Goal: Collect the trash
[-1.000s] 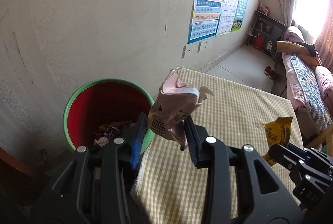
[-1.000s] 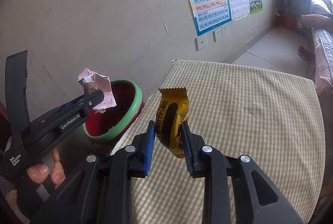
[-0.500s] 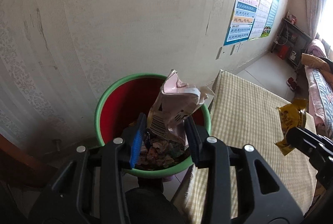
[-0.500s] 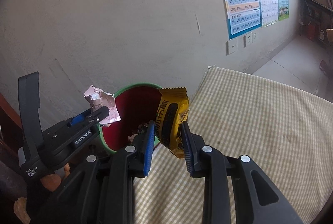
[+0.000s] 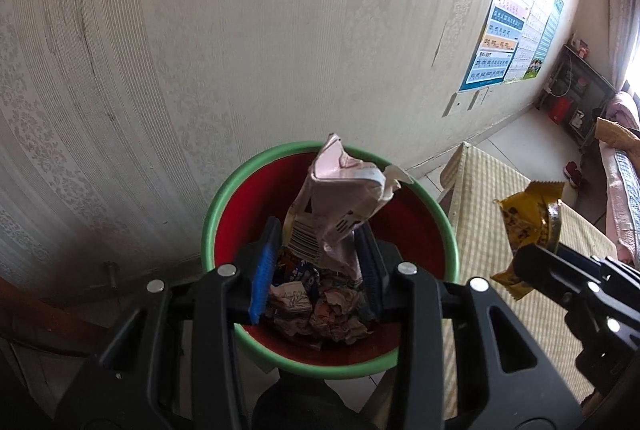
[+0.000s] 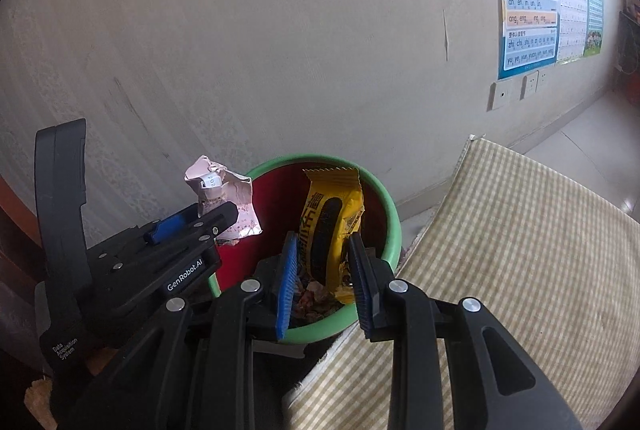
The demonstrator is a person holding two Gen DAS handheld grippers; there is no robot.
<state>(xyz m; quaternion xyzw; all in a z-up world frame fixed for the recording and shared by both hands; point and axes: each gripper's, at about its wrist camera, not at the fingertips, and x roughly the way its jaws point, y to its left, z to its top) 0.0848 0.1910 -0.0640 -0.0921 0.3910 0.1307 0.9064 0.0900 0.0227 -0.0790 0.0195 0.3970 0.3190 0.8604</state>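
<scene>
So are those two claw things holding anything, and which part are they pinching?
Yes. The left gripper pinches the crumpled pink wrapper by its lower end; the right gripper pinches the yellow snack packet by its lower half, above the bin.

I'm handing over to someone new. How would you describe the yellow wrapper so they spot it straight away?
Start at the round bin with the green rim and red inside, on the floor against the wall beside the checked table. The right gripper holds the yellow wrapper upright over it. Unlike the crumpled pink wrapper in the left gripper, it is bright yellow with a black oval.
</scene>
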